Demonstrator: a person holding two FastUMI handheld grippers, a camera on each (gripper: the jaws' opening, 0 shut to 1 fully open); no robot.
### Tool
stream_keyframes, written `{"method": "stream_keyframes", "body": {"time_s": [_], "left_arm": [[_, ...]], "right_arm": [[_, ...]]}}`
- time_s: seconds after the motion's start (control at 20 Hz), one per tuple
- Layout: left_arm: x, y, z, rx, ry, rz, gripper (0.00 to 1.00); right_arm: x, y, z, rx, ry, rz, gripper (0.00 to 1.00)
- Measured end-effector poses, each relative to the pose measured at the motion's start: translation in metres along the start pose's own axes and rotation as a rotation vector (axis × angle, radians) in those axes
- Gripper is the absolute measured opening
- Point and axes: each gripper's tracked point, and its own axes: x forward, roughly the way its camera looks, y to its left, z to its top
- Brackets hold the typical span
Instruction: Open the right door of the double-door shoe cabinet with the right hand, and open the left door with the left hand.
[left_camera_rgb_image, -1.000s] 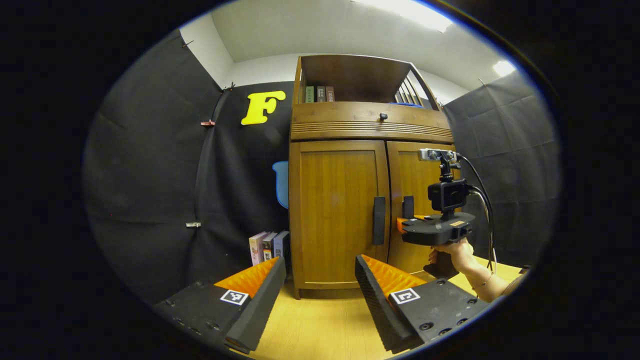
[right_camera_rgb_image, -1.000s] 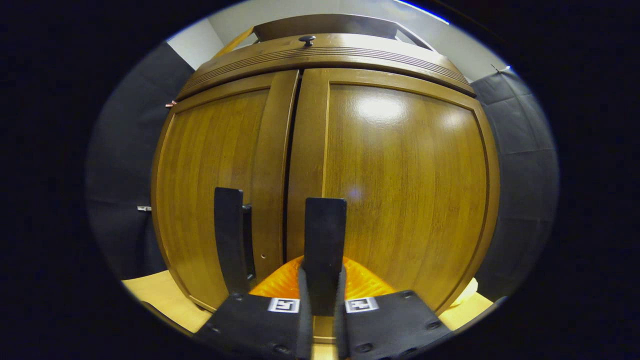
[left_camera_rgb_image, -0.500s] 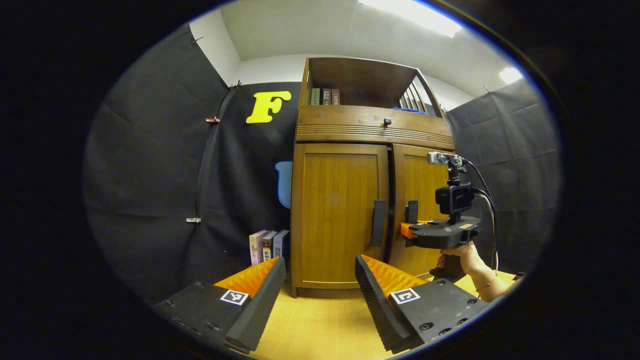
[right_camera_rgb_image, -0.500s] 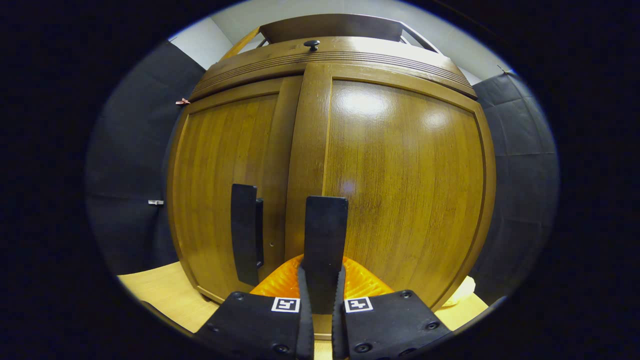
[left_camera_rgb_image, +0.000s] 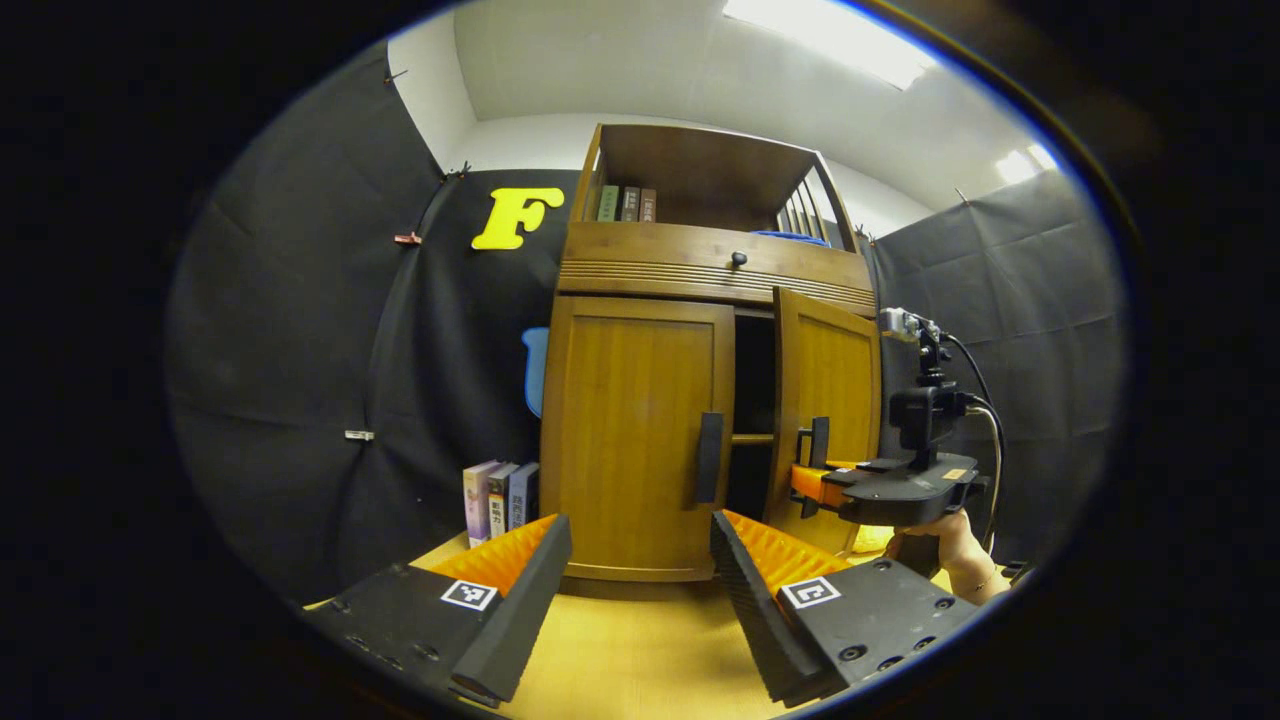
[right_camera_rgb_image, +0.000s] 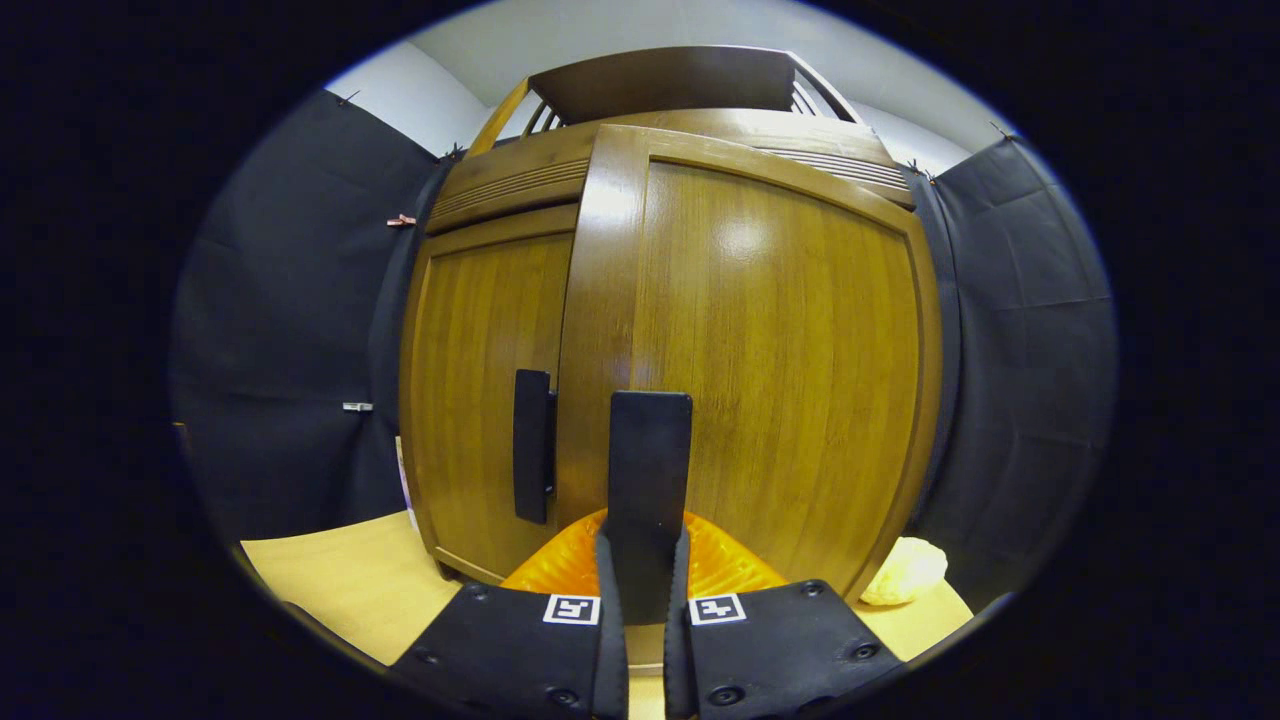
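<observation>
One brown wooden right door (left_camera_rgb_image: 826, 400) ajar, right gripper (right_camera_rgb_image: 645, 590) clamping its black handle (right_camera_rgb_image: 650, 470); wide-open left gripper (left_camera_rgb_image: 640, 560), lower centre, next needs the left door's handle (left_camera_rgb_image: 709, 457).

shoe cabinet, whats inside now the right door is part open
Through the gap beside the right door, the shoe cabinet shows a dark interior and one shelf edge. The left door covers the rest.
</observation>
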Motion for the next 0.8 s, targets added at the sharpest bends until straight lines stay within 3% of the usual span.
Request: {"method": "stream_keyframes", "body": {"time_s": [0.05,0.1,0.8], "left_arm": [[0.002,-0.004,-0.001,0.0,0.003,-0.008,0.88],[0.003,-0.01,-0.003,-0.003,0.007,-0.021,0.88],[0.02,-0.071,-0.019,-0.038,0.039,-0.167,0.87]], "right_arm": [[-0.007,-0.001,0.0,-0.002,-0.005,0.004,0.14],[-0.013,-0.003,0.0,0.001,-0.005,0.008,0.18],[-0.087,-0.047,0.007,-0.022,0.01,-0.033,0.17]]}}
